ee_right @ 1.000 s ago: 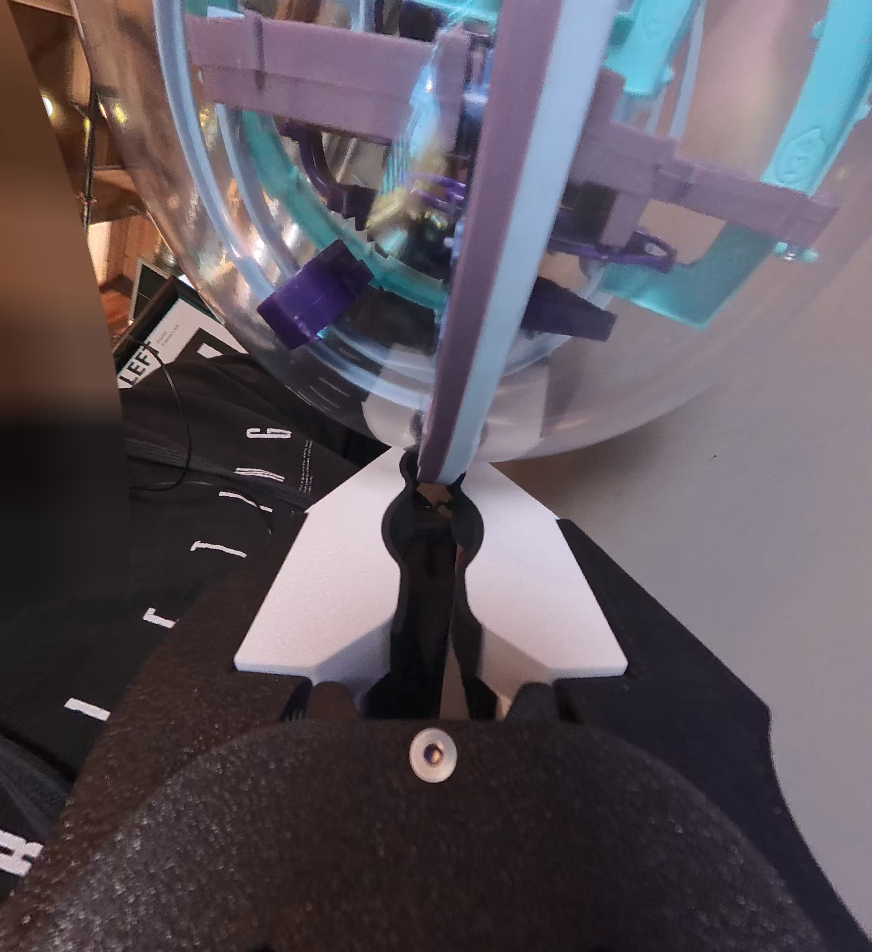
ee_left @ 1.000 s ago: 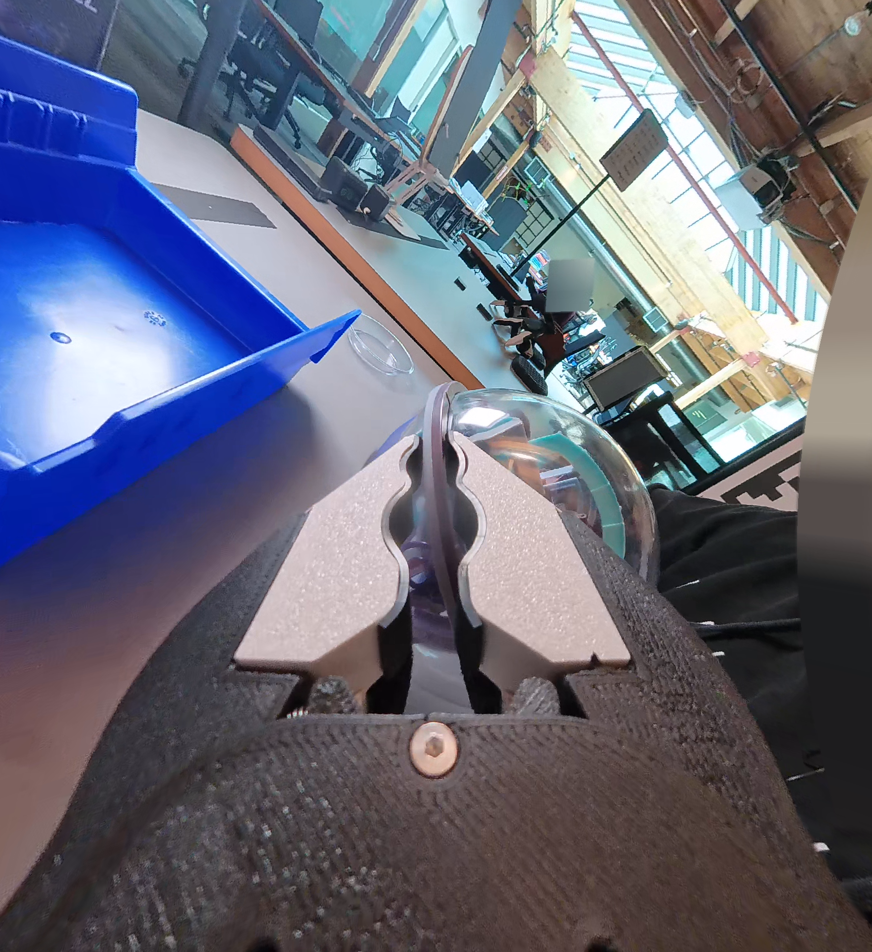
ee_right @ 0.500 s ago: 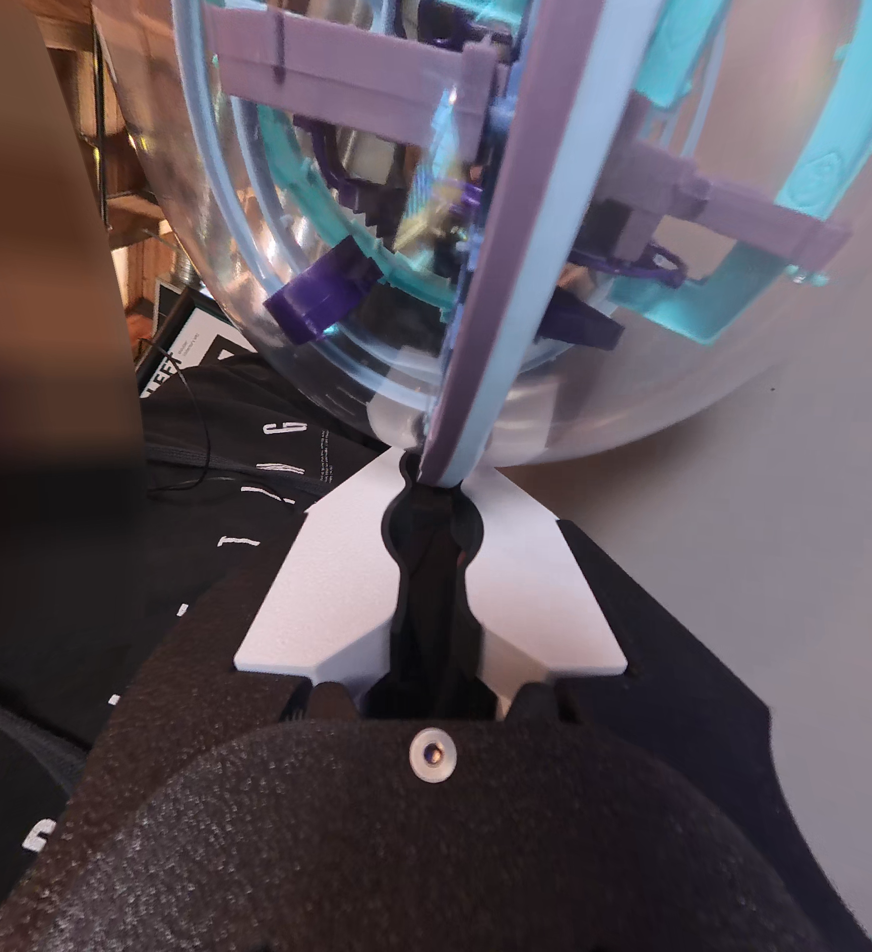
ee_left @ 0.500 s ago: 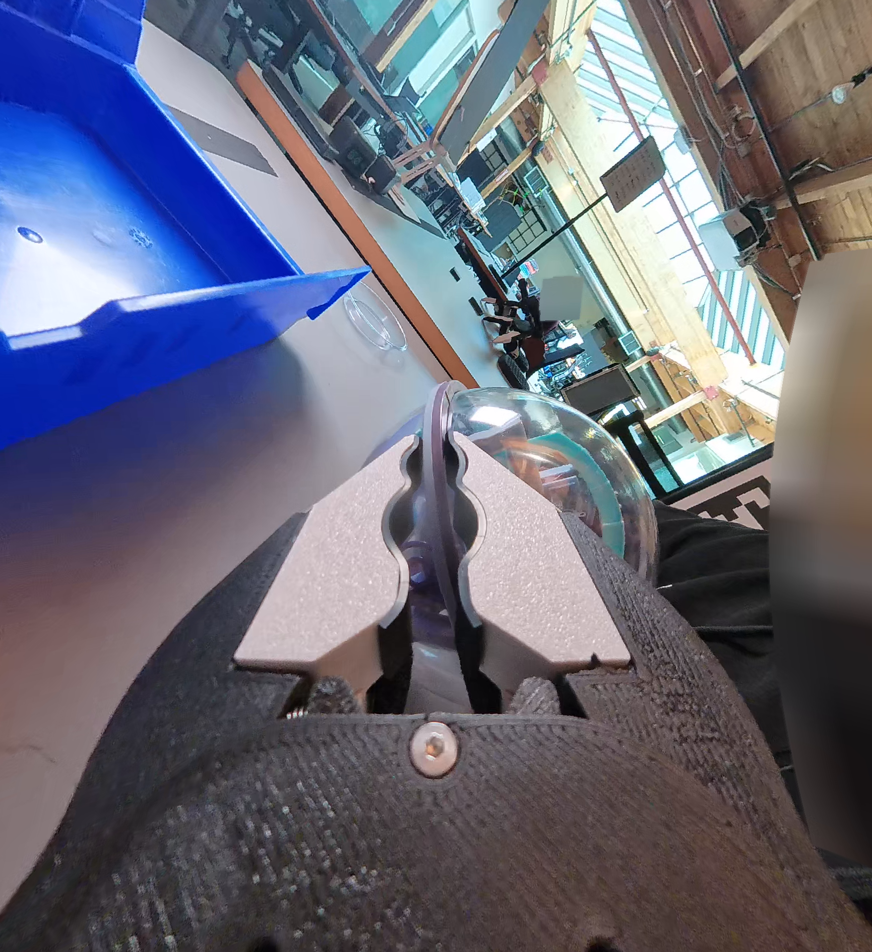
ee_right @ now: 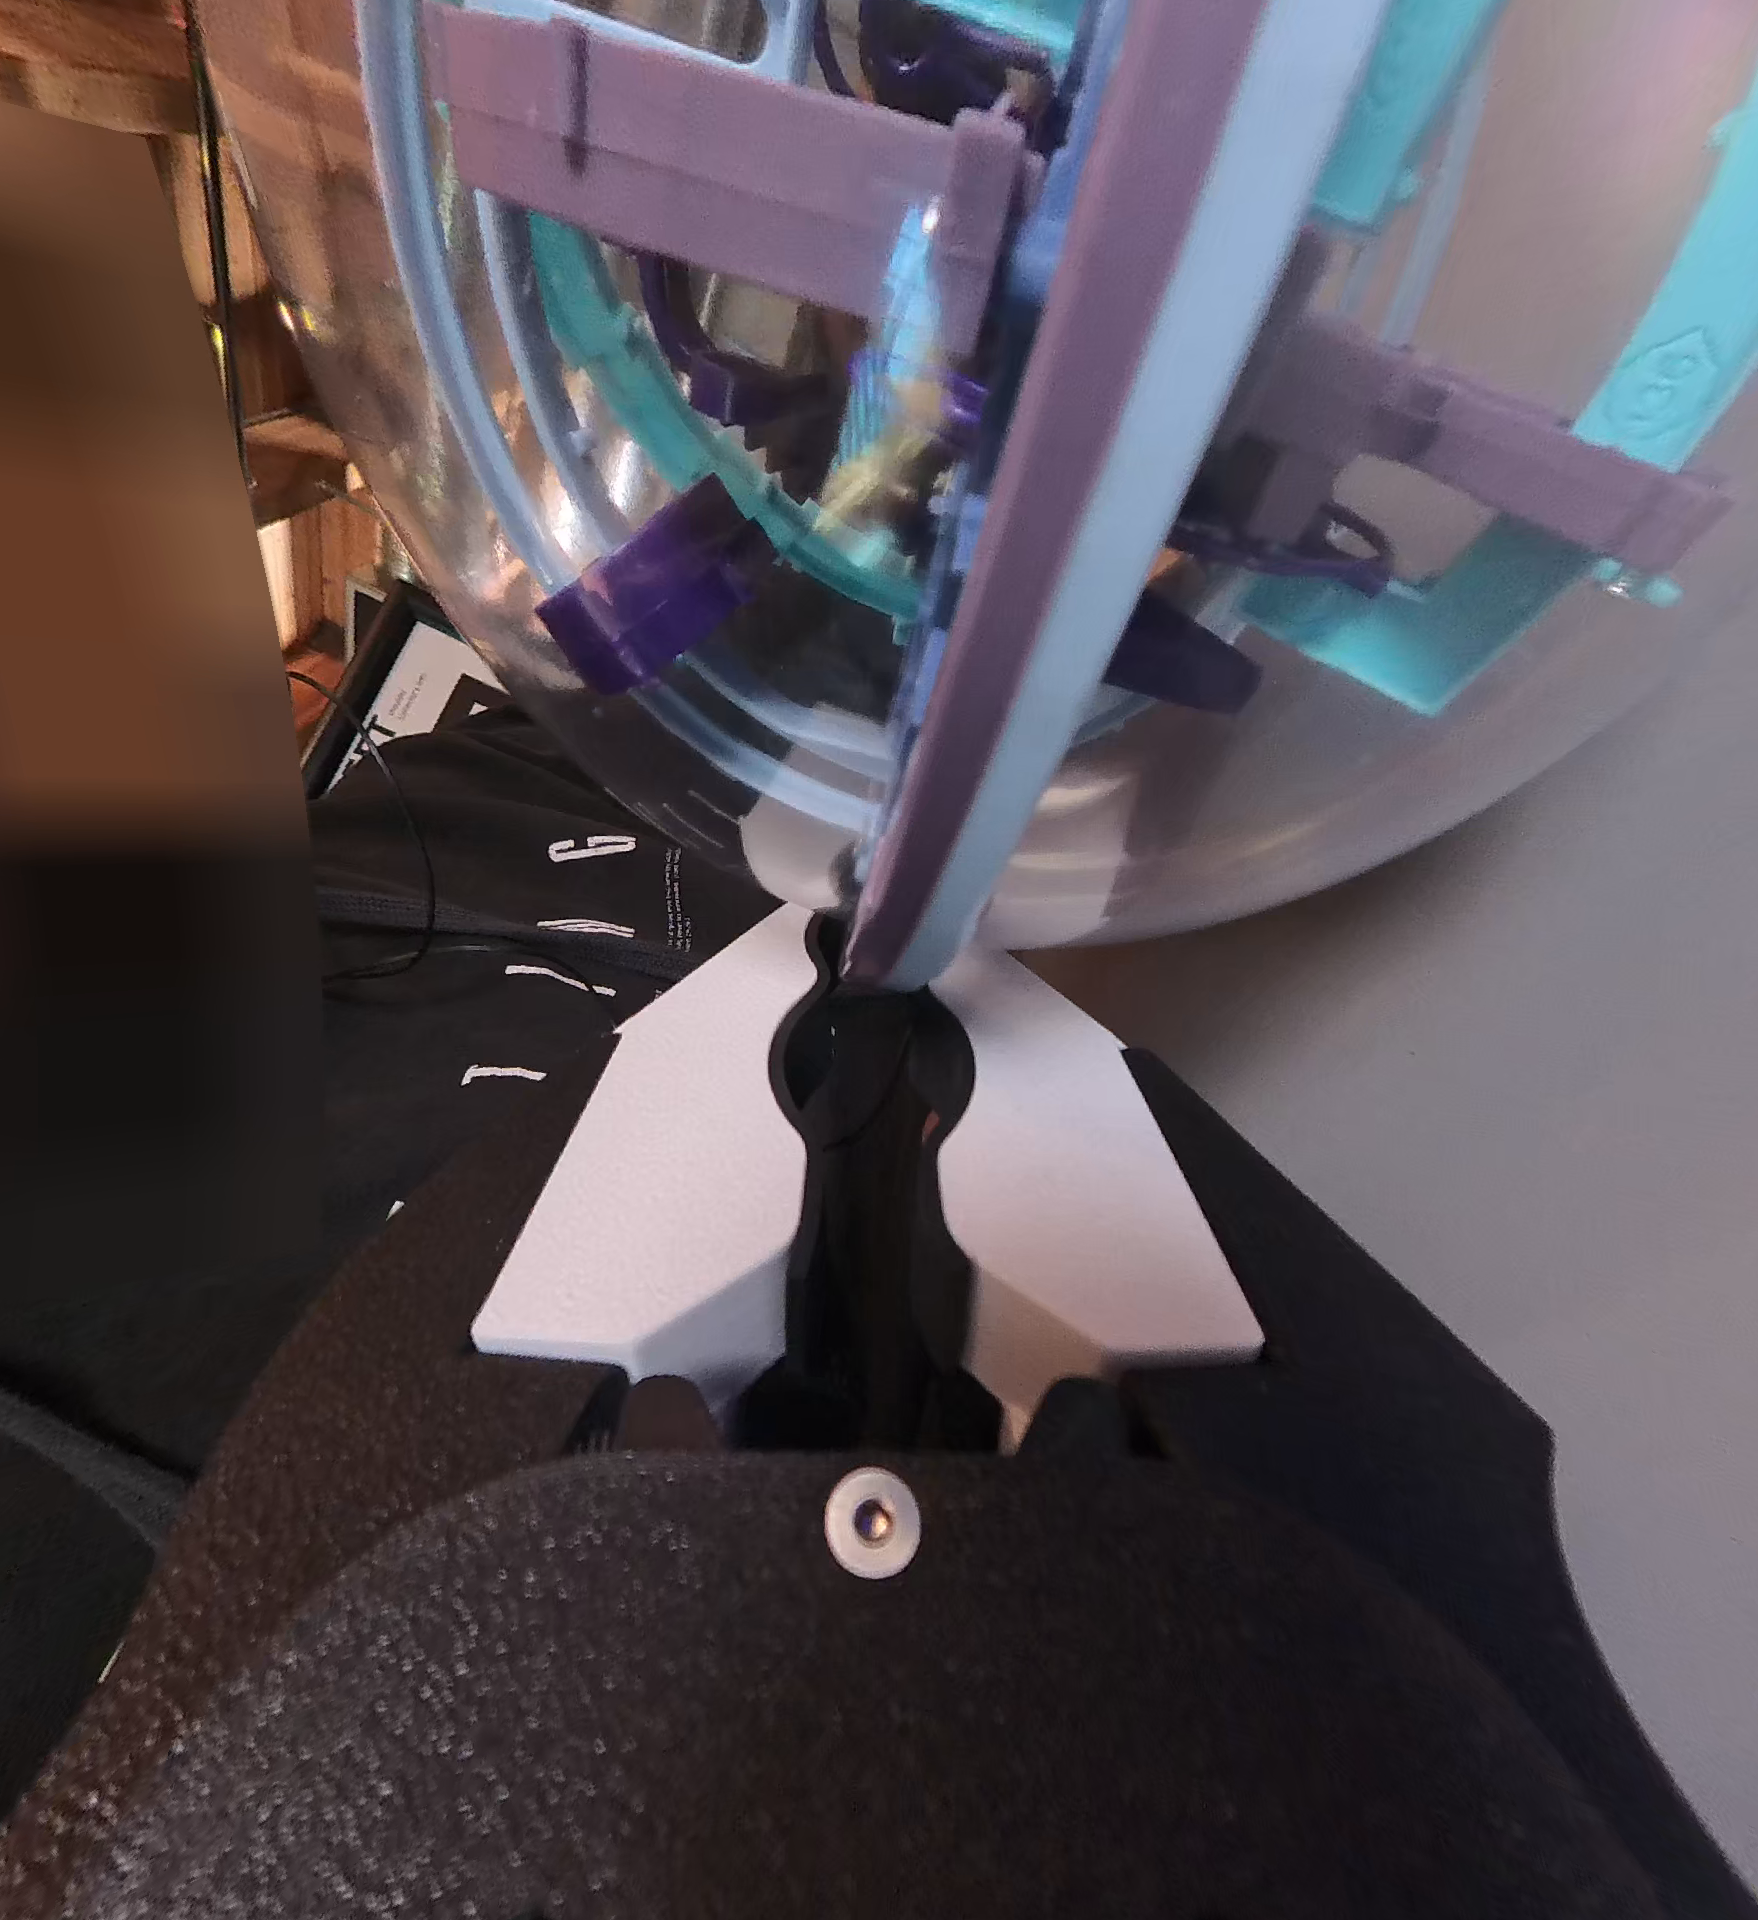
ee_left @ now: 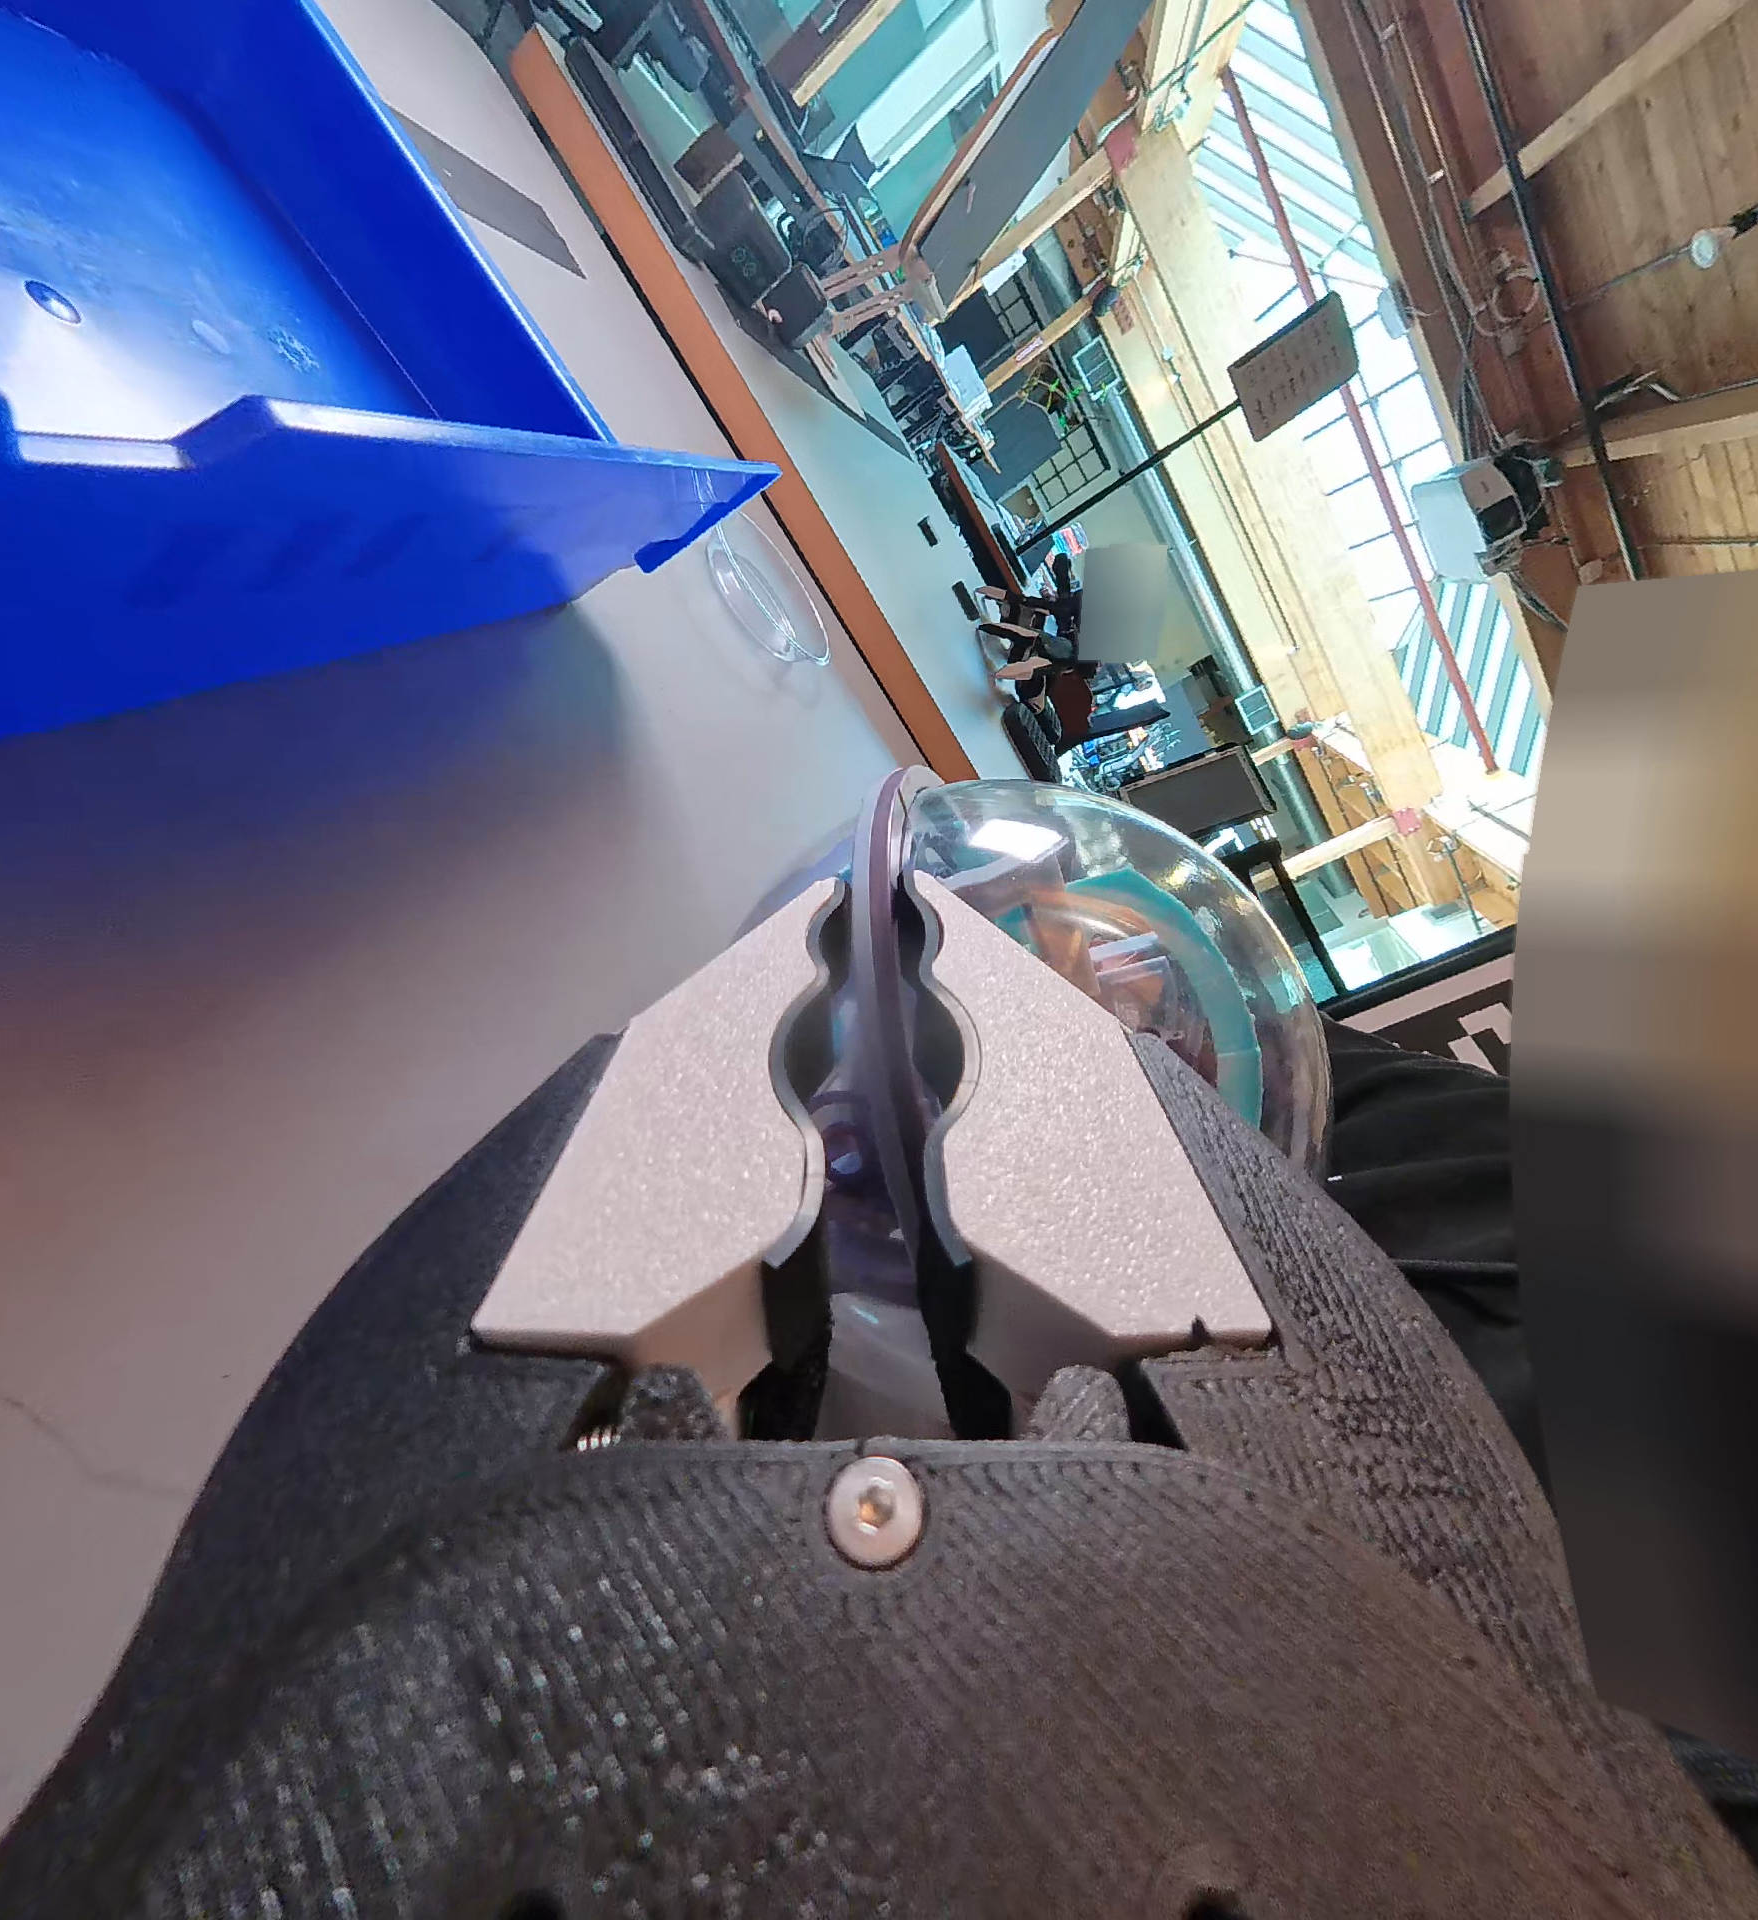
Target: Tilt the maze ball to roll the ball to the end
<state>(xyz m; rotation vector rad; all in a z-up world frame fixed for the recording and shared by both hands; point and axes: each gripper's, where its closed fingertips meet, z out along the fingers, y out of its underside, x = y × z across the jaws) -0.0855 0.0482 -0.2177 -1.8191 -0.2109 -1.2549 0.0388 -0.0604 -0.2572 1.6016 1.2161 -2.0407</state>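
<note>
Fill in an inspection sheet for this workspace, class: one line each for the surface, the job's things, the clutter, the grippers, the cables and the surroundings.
Surface: grey table, orange strip along its far edge.
Job's things: clear maze ball with purple and teal tracks inside; the small ball inside cannot be made out.
Clutter: blue bin; clear round dish beside its corner.
Grippers: left gripper shut on the maze ball's purple rim; right gripper shut on the rim at its fingertips.
Cables: thin black wire across a black garment.
Surroundings: open workshop with desks, timber ceiling, large windows.
</note>
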